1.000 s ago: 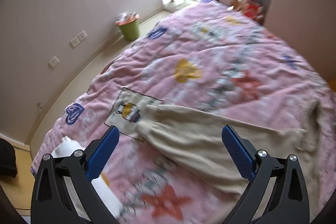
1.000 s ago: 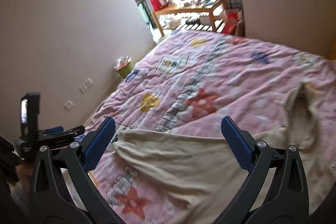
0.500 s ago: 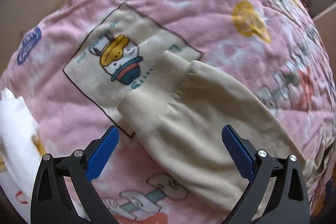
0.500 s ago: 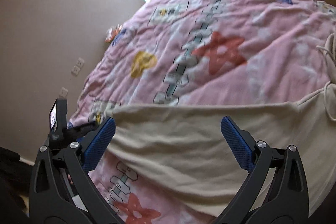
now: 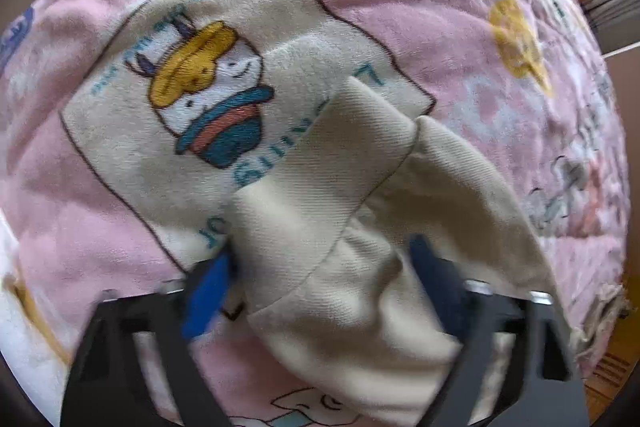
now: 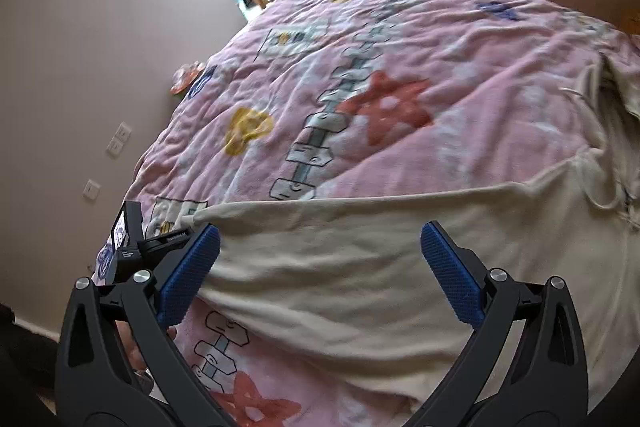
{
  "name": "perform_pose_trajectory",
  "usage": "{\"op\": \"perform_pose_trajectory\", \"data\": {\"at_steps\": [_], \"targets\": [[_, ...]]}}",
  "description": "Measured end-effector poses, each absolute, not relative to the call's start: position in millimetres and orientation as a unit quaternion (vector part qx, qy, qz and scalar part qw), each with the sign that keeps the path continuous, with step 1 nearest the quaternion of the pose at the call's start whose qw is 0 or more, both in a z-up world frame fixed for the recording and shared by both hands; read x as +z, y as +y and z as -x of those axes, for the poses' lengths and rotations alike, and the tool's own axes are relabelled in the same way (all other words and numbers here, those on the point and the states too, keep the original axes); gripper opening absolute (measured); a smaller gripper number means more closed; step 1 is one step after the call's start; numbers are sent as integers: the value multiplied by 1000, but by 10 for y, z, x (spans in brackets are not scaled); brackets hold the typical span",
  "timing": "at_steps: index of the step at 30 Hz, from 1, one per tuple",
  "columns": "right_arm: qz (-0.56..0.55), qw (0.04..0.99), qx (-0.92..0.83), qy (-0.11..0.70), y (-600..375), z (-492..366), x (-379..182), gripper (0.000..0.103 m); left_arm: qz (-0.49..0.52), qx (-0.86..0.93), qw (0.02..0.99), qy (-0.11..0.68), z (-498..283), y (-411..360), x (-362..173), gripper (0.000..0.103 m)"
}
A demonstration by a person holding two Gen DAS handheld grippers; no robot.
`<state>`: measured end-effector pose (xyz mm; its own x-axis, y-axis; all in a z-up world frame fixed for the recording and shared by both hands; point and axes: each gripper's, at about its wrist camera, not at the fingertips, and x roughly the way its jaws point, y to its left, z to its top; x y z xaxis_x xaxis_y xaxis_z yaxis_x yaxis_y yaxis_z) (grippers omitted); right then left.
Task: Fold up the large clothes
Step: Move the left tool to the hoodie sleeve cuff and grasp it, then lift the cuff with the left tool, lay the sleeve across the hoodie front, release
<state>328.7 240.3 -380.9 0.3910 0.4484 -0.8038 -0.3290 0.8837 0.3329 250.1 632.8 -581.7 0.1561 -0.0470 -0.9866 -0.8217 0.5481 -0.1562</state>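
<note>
Now the left gripper (image 5: 316,283) straddles the sleeve cuff (image 5: 316,187) of the cream garment (image 6: 360,267) on the pink blanket (image 6: 400,67); its blurred jaws make the grip unclear. Over the garment's body, the right gripper (image 6: 320,259) hangs wide open.

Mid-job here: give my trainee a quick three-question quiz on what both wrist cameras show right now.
1. True or false: the right gripper is shut on the cream garment.
2. Which part of the garment lies between the left gripper fingers? A) hood B) sleeve cuff C) drawstring
3. Fill in: the garment lies on a ____ blanket.

Key: 1 false, it is open above the cloth; 2 B; 3 pink.
</note>
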Motion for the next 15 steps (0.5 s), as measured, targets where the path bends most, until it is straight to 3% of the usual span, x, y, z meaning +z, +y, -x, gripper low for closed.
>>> {"op": "perform_pose_trajectory", "data": {"at_steps": [5, 8, 15], "targets": [[-64, 851, 205, 478, 2153, -2950, -3635, 98, 343, 255, 689, 585, -2543, 6221, -5760, 25], [-64, 860, 199, 465, 2032, -2758, -3558, 98, 310, 238, 712, 583, -2536, 6114, -5611, 19], [-59, 878, 156, 449, 1569, -2365, -3370, 98, 244, 257, 736, 577, -2589, 5781, -5160, 19]]}}
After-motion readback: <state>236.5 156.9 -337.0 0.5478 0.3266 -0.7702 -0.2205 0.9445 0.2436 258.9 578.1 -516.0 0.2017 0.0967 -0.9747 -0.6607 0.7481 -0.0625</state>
